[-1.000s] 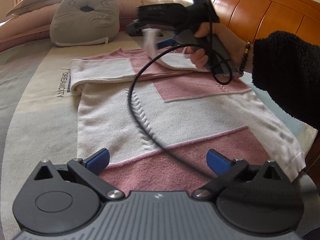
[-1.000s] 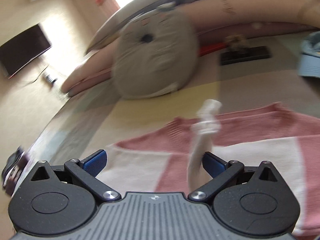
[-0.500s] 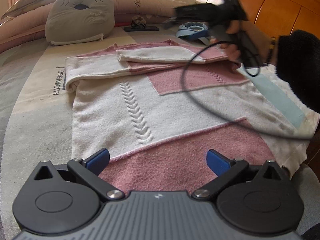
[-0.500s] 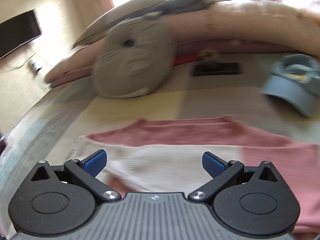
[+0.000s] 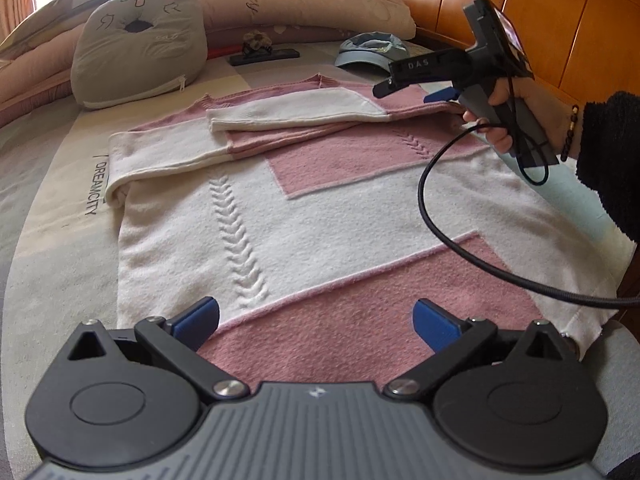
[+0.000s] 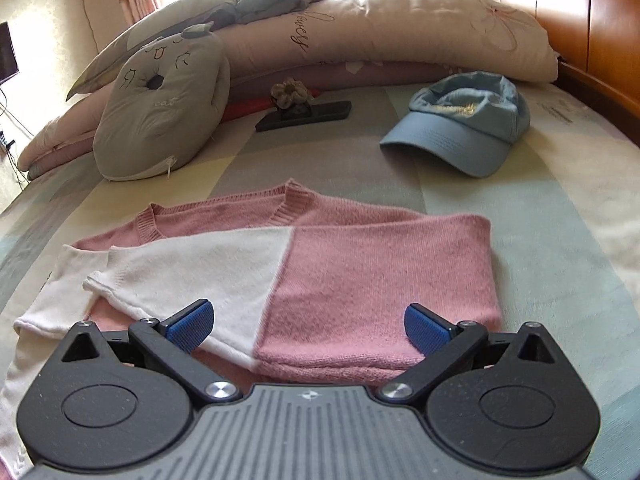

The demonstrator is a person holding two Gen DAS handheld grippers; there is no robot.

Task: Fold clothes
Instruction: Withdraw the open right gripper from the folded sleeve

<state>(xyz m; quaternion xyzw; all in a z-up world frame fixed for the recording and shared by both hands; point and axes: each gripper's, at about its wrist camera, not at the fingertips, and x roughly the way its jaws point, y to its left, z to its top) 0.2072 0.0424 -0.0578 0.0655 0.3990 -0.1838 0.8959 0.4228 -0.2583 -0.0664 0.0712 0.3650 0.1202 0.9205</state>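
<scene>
A pink and white knit sweater (image 5: 320, 216) lies flat on the bed, also in the right wrist view (image 6: 340, 256). Both sleeves are folded across its chest; the white-cuffed sleeve (image 5: 288, 114) lies on top. My left gripper (image 5: 316, 320) is open and empty over the sweater's hem. My right gripper (image 6: 306, 322) is open and empty just above the folded sleeve at the right shoulder. It shows in the left wrist view (image 5: 424, 88), held in a hand.
A grey cat cushion (image 5: 140, 44), a blue cap (image 6: 460, 120), a black phone with a flower clip (image 6: 304, 114) and long pillows (image 6: 360, 36) lie beyond the collar. A wooden headboard (image 5: 540, 12) stands at the right. A black cable (image 5: 440, 224) hangs over the sweater.
My right gripper let go of the white sleeve, which now lies across the chest, and drew back to the right shoulder. The left gripper stayed at the hem.
</scene>
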